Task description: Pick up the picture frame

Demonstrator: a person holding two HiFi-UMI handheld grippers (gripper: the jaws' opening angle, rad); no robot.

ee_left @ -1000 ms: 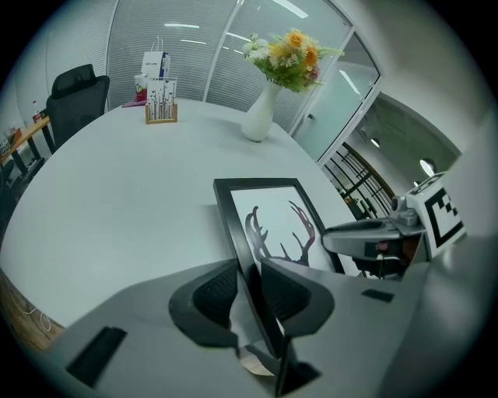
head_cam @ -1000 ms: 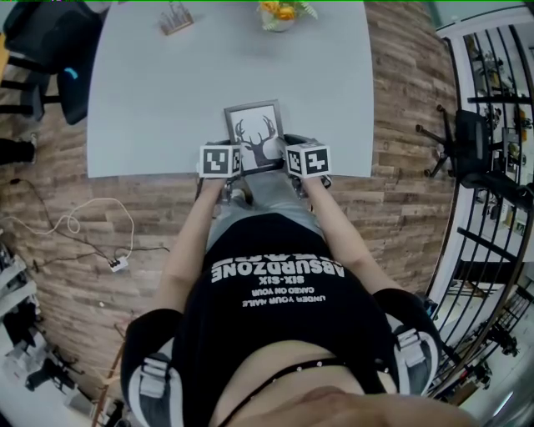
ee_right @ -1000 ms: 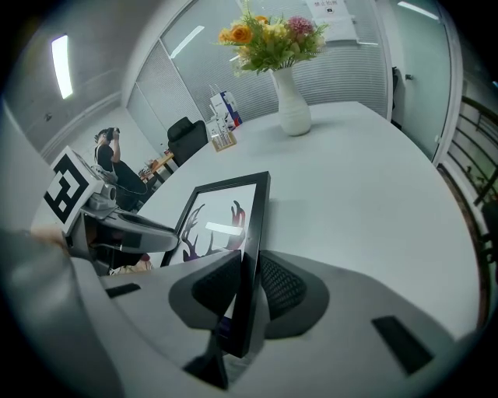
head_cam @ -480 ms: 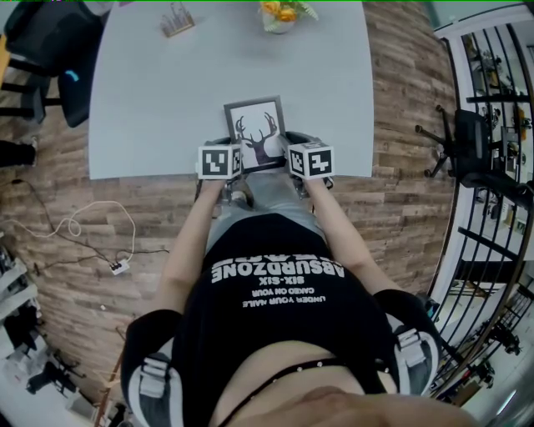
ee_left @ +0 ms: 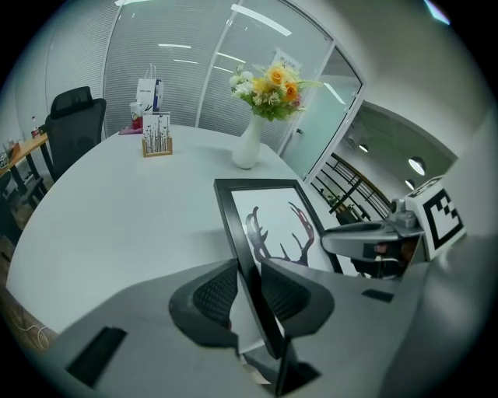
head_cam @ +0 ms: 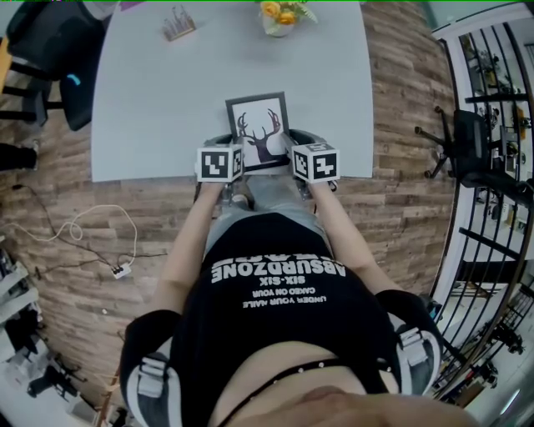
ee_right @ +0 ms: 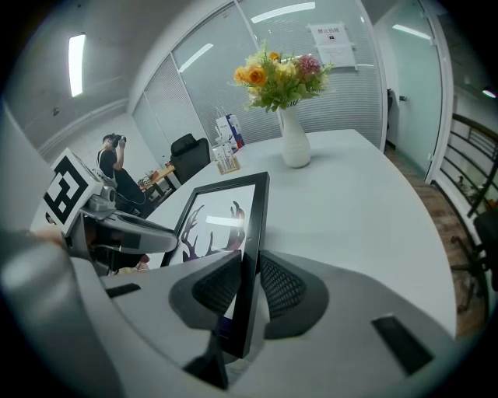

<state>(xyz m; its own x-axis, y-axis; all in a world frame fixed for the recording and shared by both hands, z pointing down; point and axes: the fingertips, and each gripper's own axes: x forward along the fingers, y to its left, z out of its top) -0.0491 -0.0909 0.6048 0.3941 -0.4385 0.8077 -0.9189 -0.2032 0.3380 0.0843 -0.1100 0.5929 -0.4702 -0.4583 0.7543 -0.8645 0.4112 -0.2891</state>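
Observation:
A black picture frame (head_cam: 259,127) with a deer-antler print hangs just above the near edge of the pale grey table (head_cam: 158,92). My left gripper (head_cam: 237,155) is shut on its left edge, and my right gripper (head_cam: 288,152) is shut on its right edge. In the left gripper view the frame (ee_left: 268,233) stands between the ribbed pads (ee_left: 220,291), with the left gripper (ee_left: 250,291) clamped on its thin side. In the right gripper view the frame (ee_right: 222,218) rises from the right gripper (ee_right: 247,286), pads (ee_right: 282,288) pressing both faces.
A white vase of orange and yellow flowers (head_cam: 280,12) stands at the table's far edge, also as the vase (ee_left: 249,144) and the vase (ee_right: 296,144) in the gripper views. A small wooden holder (head_cam: 177,21) sits far left. Black office chairs (head_cam: 46,42) stand left; a person (ee_right: 117,155) stands behind.
Both grippers have lifted the frame a little; in the head view it has shifted slightly up the picture, toward the table's far side, and its far edge tilts higher.

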